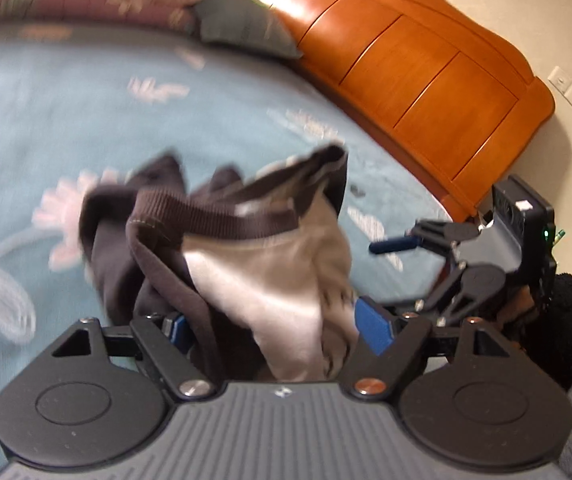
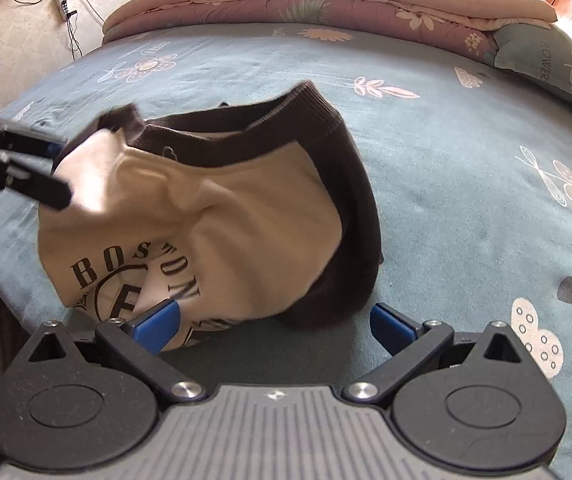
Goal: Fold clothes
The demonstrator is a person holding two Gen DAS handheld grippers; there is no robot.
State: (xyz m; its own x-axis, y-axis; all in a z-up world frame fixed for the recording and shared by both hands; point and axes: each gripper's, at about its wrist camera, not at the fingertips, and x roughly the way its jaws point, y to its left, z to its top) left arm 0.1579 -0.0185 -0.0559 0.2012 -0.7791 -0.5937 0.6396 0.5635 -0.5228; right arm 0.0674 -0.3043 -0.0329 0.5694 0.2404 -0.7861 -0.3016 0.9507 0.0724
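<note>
Covering nearly all of both views, a bed (image 2: 446, 200) in a blue flowered sheet is seen, with a folded pink quilt (image 2: 326, 4) across its far end, a grey-green pillow (image 2: 542, 60) beside that, and an orange wooden headboard (image 1: 426, 80) along one side

A cream sweatshirt (image 2: 213, 216) with dark brown sleeves and ribbed collar, "BOSTON" printed on the chest, is found bunched near the middle of the near edge of the bed; it is partly lifted and hangs in soft folds, not laid flat and not folded into any neat shape

The cloth is judged light, limp and thick enough to hold a crease poorly; no risk of breakage, little slip. The ribbed collar (image 2: 294, 120) and the shoulder seams are judged the firmest places to be taken hold of, since the cream body sags when pinched alone

Left claw (image 1: 269, 328): cloth is seen bunched between its blue pads (image 1: 374, 328), but the pads stand apart, so it cannot be told whether the sweatshirt is truly pinched or only draped there

Right claw (image 2: 273, 328): jaws spread wide, nothing held, the sweatshirt's lower edge lying just ahead of its left pad
</note>
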